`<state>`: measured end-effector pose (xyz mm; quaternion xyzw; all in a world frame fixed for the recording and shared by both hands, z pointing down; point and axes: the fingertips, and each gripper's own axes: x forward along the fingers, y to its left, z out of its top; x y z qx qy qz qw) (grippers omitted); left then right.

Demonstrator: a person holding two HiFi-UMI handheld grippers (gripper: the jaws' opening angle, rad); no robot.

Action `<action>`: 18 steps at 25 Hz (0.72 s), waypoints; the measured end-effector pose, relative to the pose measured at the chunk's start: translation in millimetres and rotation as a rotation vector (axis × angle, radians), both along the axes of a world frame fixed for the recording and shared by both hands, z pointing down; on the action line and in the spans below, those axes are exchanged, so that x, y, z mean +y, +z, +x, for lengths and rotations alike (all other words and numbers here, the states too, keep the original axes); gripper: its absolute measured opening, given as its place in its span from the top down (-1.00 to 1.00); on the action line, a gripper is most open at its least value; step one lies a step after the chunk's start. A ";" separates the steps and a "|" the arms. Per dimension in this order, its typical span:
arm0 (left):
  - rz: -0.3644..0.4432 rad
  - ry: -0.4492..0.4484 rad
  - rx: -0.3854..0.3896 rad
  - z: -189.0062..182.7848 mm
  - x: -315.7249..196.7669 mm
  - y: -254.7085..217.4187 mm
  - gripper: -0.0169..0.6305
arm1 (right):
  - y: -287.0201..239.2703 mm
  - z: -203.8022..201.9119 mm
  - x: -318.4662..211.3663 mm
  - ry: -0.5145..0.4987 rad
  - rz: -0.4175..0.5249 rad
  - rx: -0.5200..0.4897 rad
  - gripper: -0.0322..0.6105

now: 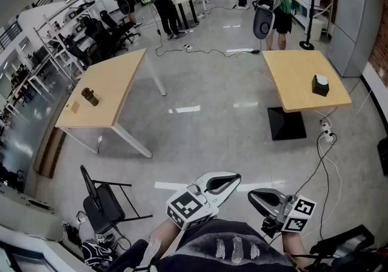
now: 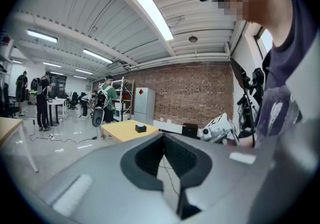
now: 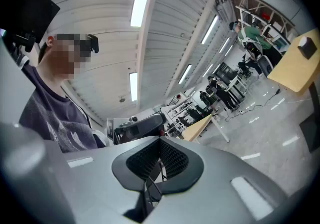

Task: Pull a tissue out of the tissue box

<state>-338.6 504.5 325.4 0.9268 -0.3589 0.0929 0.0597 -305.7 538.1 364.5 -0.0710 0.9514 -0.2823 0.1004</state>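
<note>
far left in the head view: a pale wooden table [image 1: 115,83], with a dark bottle-like object [image 1: 90,96] resting near its left edge. below that, toward the bottom left, a black folding chair [image 1: 103,198] on the glossy grey floor [image 1: 200,137].

bottom centre, held close to the body: left gripper [image 1: 235,177], white-shelled, marker cube [image 1: 185,207] at its rear. jaws pressed together, nothing between them; in the left gripper view, dark pads meeting along a single line.

just to its right and not touching it: right gripper [image 1: 251,195], darker. jaws likewise closed tight and empty, pads meeting in the right gripper view too.

further right and well up the floor: a second wooden table [image 1: 303,77] on a black base [image 1: 288,123]. on its top, near the right edge, the tissue box [image 1: 321,85], dark, upright, with a white tissue showing at the top. well apart from both grippers, touched by neither. seen small and distant past the closed left jaws in the left gripper view [image 2: 140,128], and at the upper right corner of the right gripper view [image 3: 306,47].

right of the base: a power strip [image 1: 327,134] with cables trailing over the floor. far right edge, a tall white cabinet [image 1: 351,22]. along the top, several people standing among desks and office chairs.
</note>
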 end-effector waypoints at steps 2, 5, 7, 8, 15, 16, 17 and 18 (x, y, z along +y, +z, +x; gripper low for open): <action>0.002 -0.018 0.000 0.4 -5.4 -0.5 0.93 | -2.4 2.3 -6.4 -0.016 0.029 0.014 0.90; -0.008 -0.035 0.000 4.4 -11.5 2.1 0.93 | -4.5 7.9 -12.4 -0.031 0.043 0.016 0.90; -0.020 -0.036 -0.004 9.6 -15.5 5.6 0.93 | -2.8 12.7 -14.5 -0.034 0.032 0.011 0.90; -0.026 -0.033 -0.005 12.9 -17.8 7.3 0.93 | -0.8 15.2 -16.2 -0.031 0.023 0.010 0.90; -0.071 0.055 0.028 27.9 -60.6 29.9 0.93 | 11.1 19.8 -59.5 0.031 0.026 -0.017 0.90; -0.071 0.069 0.031 31.3 -68.5 31.1 0.93 | 8.7 22.0 -64.9 0.045 0.028 -0.021 0.90; -0.071 0.088 0.037 37.6 -75.1 30.5 0.93 | 5.5 26.5 -68.5 0.062 0.028 -0.022 0.90; -0.072 0.113 0.048 45.8 -80.2 28.6 0.93 | 2.4 32.7 -70.2 0.083 0.024 -0.018 0.90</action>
